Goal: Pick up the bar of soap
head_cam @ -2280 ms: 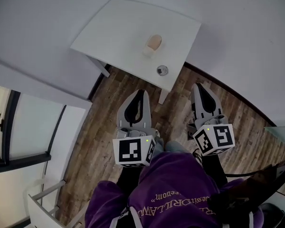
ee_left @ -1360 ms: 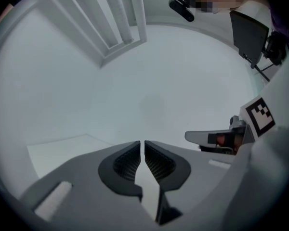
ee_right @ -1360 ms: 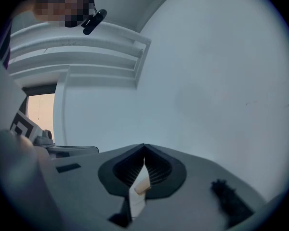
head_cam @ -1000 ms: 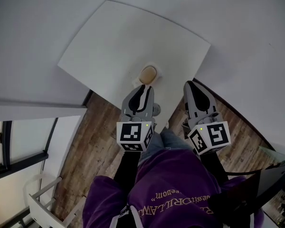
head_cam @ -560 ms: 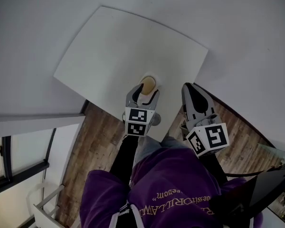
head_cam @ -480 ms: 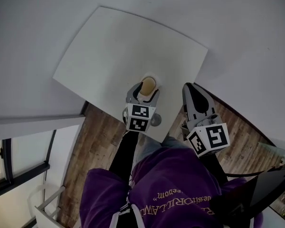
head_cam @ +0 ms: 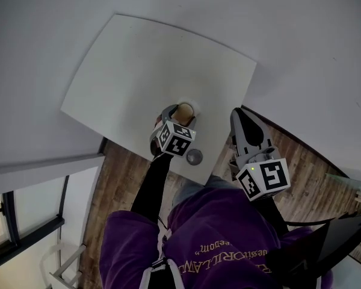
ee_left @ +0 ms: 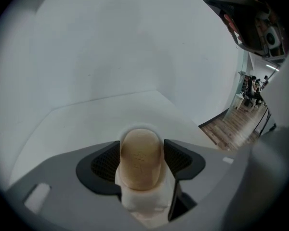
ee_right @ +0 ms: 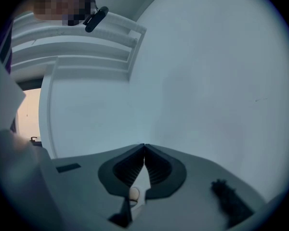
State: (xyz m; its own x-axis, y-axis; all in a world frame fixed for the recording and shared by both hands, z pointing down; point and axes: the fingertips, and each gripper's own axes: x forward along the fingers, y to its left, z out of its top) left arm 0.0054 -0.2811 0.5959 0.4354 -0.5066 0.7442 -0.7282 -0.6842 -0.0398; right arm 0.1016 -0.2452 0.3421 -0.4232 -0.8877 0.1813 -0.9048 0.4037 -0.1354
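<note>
One bar of soap [ee_left: 141, 159] — clamped by left gripper [ee_left: 142, 152]; right gripper [ee_right: 144, 148] closed.

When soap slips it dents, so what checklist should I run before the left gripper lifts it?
1. Bar of soap centred in the left gripper: ok.
2. Both fingers against the soap's sides: ok, as far as the left gripper view shows.
3. Soap free of its white dish: cannot tell; it rests on it.
4. Right gripper shut, empty, away from the soap: ok.
5. Small metal disc near the table edge, apart from the soap: ok.
</note>
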